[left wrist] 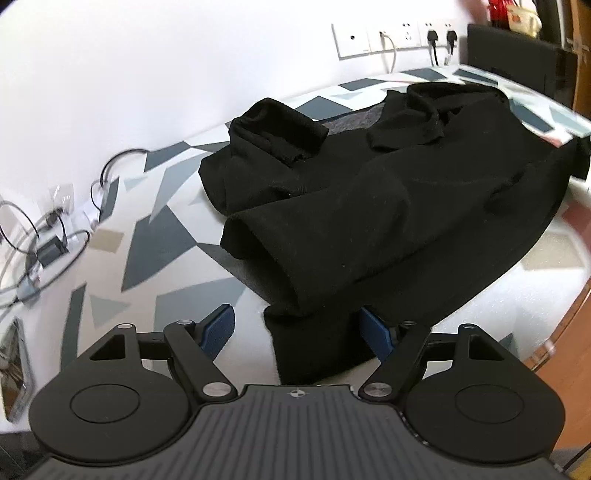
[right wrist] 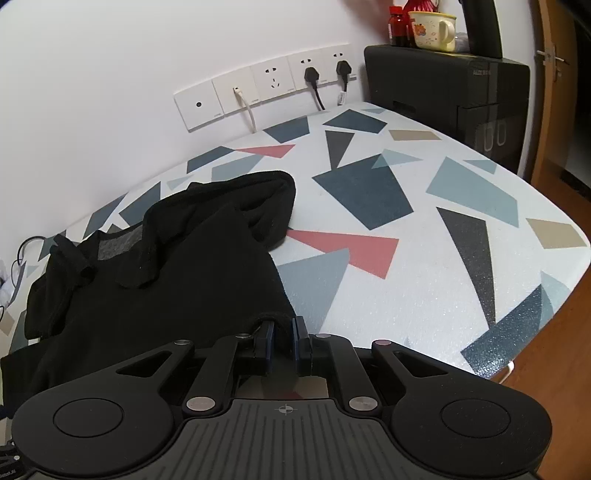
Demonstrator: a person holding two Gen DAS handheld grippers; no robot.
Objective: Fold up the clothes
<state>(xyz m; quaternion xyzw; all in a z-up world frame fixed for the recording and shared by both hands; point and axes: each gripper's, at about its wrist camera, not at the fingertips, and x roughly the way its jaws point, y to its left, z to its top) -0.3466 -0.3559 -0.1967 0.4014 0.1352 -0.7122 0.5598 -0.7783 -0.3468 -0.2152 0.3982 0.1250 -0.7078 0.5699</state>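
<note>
White wall behind, with a row of sockets (right wrist: pixel 266 86) and plugged cables, a black cabinet (right wrist: pixel 447 96) in the far corner with a cream mug (right wrist: pixel 434 29) on top, and in front a tabletop (right wrist: pixel 461 229) under a white cover printed with grey, blue and red shapes. On this tabletop, toward its left part in the right wrist view, a black polo shirt (left wrist: pixel 388 206), collar toward the wall, grey inner side visible at the neck. Folding judged as only begun: one sleeve already turned in over the body near the collar, another cuff lying open on the front, cloth still bunched and wrinkled, far shoulder part heaped up, hem not brought up, so the main folds still to do. Left claw (left wrist: pixel 299 328) pointing down at a slant toward the near edge of the shirt, blue pads (left wrist: pixel 219 325) wide apart, a strip of black cloth lying between them but not pressed by them, nothing held. Right claw (right wrist: pixel 282 341) also slanted down at the near right edge of the shirt, jaws almost together, pinching a small ridge of the black cloth between the pads. Loose cables and a small adapter (left wrist: pixel 51 251) on the left end of the tabletop, well apart from the shirt.
</note>
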